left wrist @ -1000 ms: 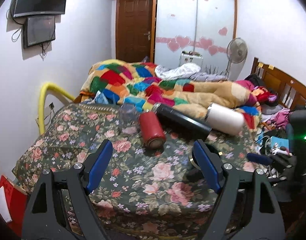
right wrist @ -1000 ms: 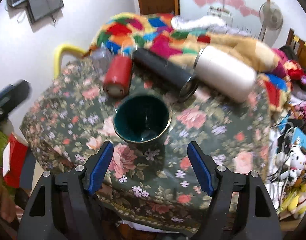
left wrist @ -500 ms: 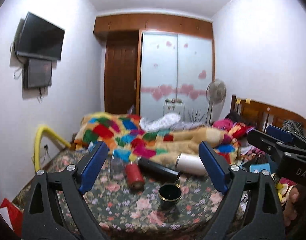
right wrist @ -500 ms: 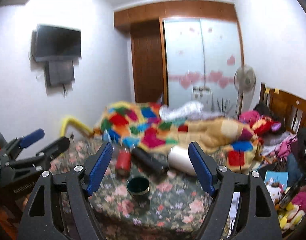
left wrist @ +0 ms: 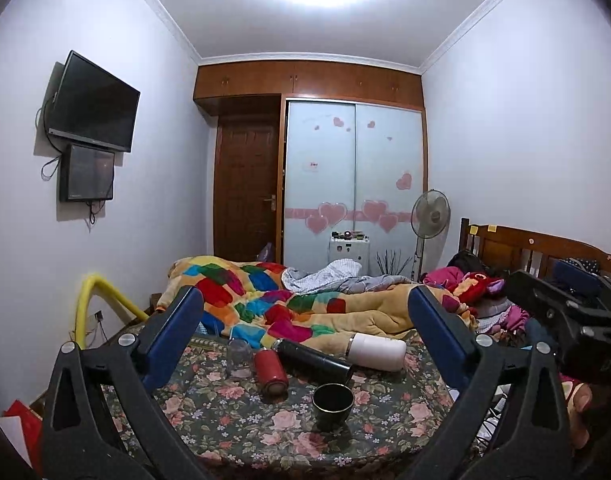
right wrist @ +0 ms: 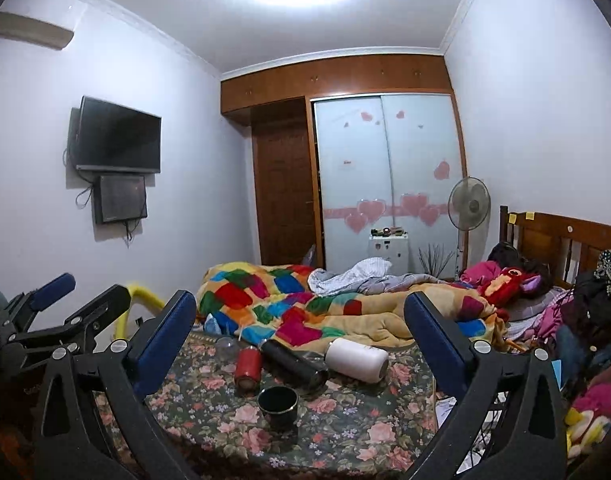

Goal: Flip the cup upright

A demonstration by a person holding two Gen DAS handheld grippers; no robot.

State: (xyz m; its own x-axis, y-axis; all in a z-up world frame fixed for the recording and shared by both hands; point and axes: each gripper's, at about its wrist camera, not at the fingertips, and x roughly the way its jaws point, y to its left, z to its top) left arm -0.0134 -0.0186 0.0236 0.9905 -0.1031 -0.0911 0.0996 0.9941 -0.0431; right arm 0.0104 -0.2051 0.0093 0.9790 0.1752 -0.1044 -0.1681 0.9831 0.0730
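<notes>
Standing mouth-up on the floral table (left wrist: 225, 412), near its front: cup (left wrist: 333, 400), dark, gilt-rimmed; judged rigid, glazed, slippery, breakable, fairly light; best pinched across the wall below the rim. Left gripper (left wrist: 305, 344): raised, well back from cup, level, fingers wide, empty. Right gripper (right wrist: 301, 340): likewise raised, fingers wide, empty. Bottles (left wrist: 313, 360) lie behind the cup.

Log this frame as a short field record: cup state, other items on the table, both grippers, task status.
cup: dark green ceramic cup with gold rim, upright, mouth up, on floral tablecloth
lying flat: red metal bottle, black flask, white flask
standing: clear glass jar
left gripper: open, empty, raised
right gripper: open, empty, raised
status: cup appears flipped
</notes>
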